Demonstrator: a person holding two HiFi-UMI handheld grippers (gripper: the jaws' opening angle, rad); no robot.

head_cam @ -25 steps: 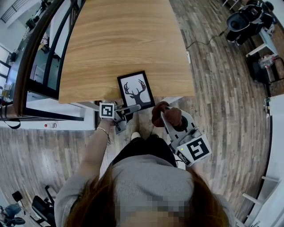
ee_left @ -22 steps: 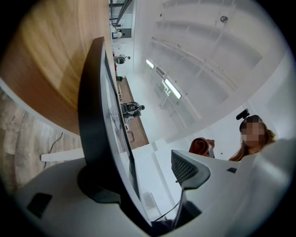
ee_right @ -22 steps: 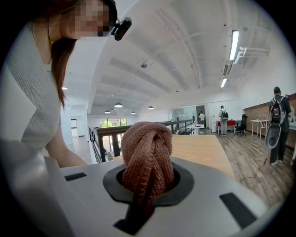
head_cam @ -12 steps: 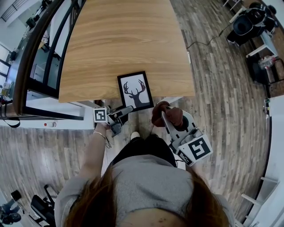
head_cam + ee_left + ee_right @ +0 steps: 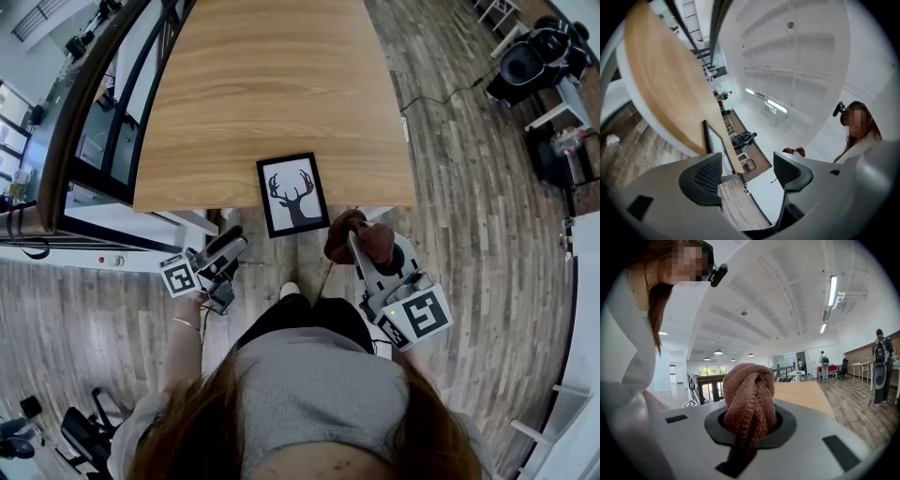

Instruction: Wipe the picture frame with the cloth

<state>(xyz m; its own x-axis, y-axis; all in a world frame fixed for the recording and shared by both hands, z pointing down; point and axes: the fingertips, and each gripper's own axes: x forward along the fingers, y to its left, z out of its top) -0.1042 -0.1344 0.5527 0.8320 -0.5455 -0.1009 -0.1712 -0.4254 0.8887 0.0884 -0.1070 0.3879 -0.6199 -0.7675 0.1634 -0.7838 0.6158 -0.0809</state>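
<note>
Your right gripper (image 5: 356, 247), at 4 o'clock of the picture frame (image 5: 292, 194), has its jaws clamped on the bunched brown cloth (image 5: 750, 399). Your left gripper (image 5: 747, 173), at 8 o'clock of the frame and off the table (image 5: 272, 84), holds its jaws wide apart with nothing between them. The frame lies flat at the table's near edge.

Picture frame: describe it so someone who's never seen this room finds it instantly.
Find the long wooden table. At its near edge lies the picture frame, the only thing on it: a black border around a white print of an antlered deer head.
</note>
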